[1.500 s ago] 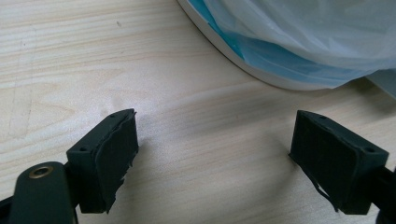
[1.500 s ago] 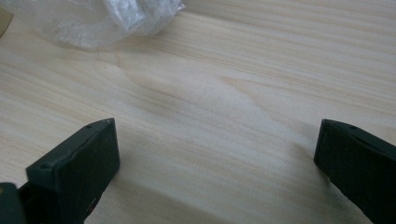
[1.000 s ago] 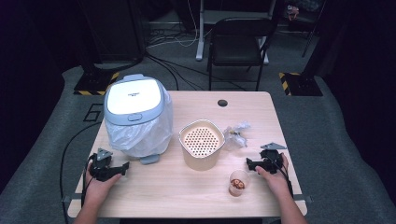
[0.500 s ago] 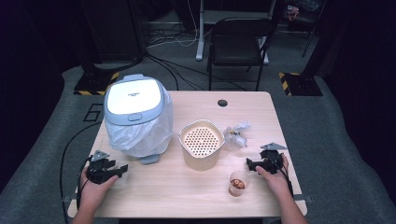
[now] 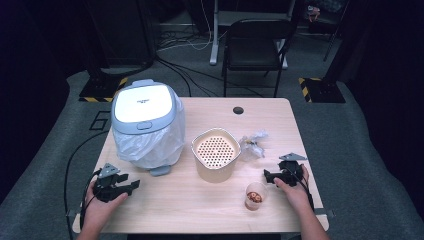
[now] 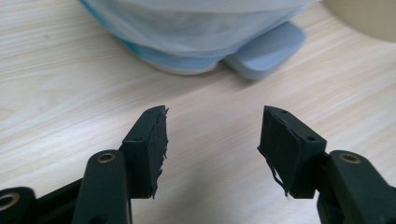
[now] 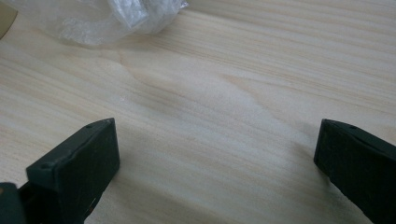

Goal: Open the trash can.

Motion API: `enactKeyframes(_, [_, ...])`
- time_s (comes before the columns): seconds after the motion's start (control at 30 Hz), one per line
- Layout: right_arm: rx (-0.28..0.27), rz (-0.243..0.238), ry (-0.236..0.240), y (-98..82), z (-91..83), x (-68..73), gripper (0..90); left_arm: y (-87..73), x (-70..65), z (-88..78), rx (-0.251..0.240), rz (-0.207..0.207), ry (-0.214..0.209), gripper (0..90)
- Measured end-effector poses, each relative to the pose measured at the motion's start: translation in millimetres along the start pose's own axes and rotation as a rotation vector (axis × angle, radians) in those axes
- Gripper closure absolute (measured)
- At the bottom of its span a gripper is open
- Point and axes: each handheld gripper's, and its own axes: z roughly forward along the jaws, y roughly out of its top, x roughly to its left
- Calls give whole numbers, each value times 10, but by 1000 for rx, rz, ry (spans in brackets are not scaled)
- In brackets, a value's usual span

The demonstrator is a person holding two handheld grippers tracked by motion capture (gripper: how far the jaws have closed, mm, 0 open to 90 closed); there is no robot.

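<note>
Little has moved since the earlier frames: only the left gripper has shifted slightly along the table's near edge, while the right gripper lies where it did. From left to right, the left one rests with jaws wide and empty, aimed at the bin's pedal, seemingly poised to start. Past the basket, the right gripper gapes wide toward the plastic wrap, with the cup just beside it.

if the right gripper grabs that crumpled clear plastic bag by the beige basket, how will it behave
The crumpled plastic bag looks thin and wrinkled, so it will probably flop and crush between the open jaws of the right gripper. It seems light, so a push would likely slide it. Its glossy film may slip.
</note>
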Motion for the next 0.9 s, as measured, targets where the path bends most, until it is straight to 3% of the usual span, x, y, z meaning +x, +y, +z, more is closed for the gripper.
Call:
enactKeyframes(0.17, [0,0,0,0,0,0,0,11,-125,-30,-27,15,-56,429])
enactKeyframes(0.33, [-1,0,0,0,1,0,0,75,-228,68,-27,18,-115,436])
enactKeyframes(0.57, [0,0,-1,0,-1,0,0,165,-358,205,-13,69,-120,432])
enactKeyframes(0.6, [1,0,-1,0,-1,0,0,178,-360,216,-10,96,-118,432])
enactKeyframes(0.8, [0,0,-1,0,-1,0,0,252,-504,362,18,147,-138,423])
enactKeyframes(0.87, [0,0,-1,0,0,0,0,254,-532,388,9,143,-136,422])
enactKeyframes(0.9, [0,0,-1,0,0,0,0,252,-575,411,9,110,-135,419])
